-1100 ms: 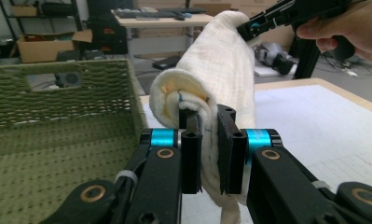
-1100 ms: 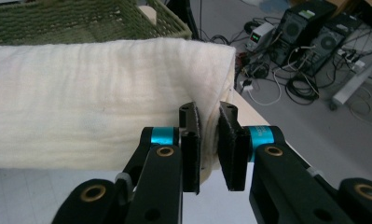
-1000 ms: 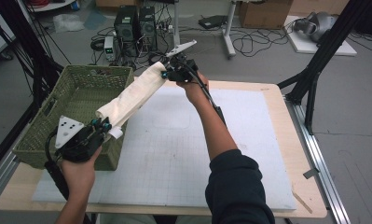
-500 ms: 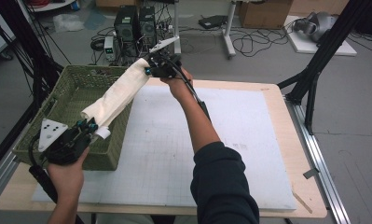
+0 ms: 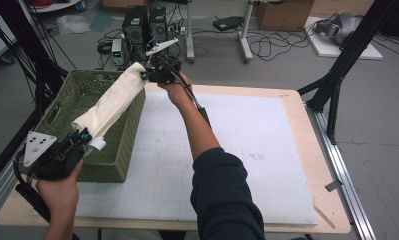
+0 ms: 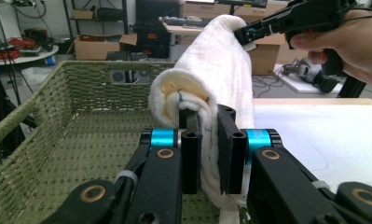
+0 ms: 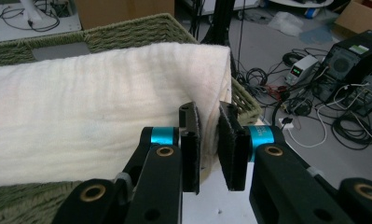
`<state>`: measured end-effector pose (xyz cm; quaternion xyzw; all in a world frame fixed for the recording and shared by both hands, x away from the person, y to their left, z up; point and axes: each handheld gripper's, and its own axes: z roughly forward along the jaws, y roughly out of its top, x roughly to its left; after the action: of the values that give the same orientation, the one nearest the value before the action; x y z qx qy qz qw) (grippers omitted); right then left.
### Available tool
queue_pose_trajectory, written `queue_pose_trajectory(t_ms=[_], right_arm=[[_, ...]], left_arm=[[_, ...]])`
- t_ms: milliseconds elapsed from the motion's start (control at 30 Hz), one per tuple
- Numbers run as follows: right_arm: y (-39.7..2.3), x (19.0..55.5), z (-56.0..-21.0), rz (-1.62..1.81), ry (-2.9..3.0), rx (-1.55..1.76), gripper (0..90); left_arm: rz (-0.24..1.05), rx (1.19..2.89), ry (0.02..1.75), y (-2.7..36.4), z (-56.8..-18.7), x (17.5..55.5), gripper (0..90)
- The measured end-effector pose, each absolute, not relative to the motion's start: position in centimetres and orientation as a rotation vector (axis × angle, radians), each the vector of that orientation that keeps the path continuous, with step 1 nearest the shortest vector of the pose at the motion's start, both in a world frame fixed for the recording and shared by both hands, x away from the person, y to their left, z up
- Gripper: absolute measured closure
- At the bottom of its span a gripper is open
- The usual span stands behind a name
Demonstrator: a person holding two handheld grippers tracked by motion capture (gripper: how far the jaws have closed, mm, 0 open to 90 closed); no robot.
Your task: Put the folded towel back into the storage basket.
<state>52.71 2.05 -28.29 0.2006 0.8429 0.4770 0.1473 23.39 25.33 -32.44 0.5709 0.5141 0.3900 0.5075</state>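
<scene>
Left gripper view, towel's rolled end (image 6: 193, 100) in left claw (image 6: 208, 154)

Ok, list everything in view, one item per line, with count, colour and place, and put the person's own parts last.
folded cloth: 1, cream white, stretched in the air above the basket between the two hand-held grippers
basket: 1, green woven, on the table's left part
mat: 1, white gridded, covering most of the table
table: 1, light wood, its edge showing around the mat
computer towers: 2, black, on the floor beyond the table
cardboard boxes: at least 1, brown, on the floor at the far side
left hand-held gripper: 1, black with blue rings, shut on the cloth's near end
right hand-held gripper: 1, black, shut on the cloth's far end
sleeve: 1, dark, on the right arm
</scene>
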Motion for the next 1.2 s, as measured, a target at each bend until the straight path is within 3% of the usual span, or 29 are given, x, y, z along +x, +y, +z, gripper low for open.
queue_pose_trajectory(t_ms=[633, 1200], right_arm=[[7.7, 54.0, -28.0, 1.361, 2.459, 0.517, 80.6], [10.7, 54.8, -30.0, 1.33, 2.487, 0.538, 80.3]], left_arm=[[0.981, 1.341, 1.327, 27.4, -33.6, 23.4, 81.1], [0.993, 1.32, 1.387, 28.5, -34.7, 23.9, 80.7]])
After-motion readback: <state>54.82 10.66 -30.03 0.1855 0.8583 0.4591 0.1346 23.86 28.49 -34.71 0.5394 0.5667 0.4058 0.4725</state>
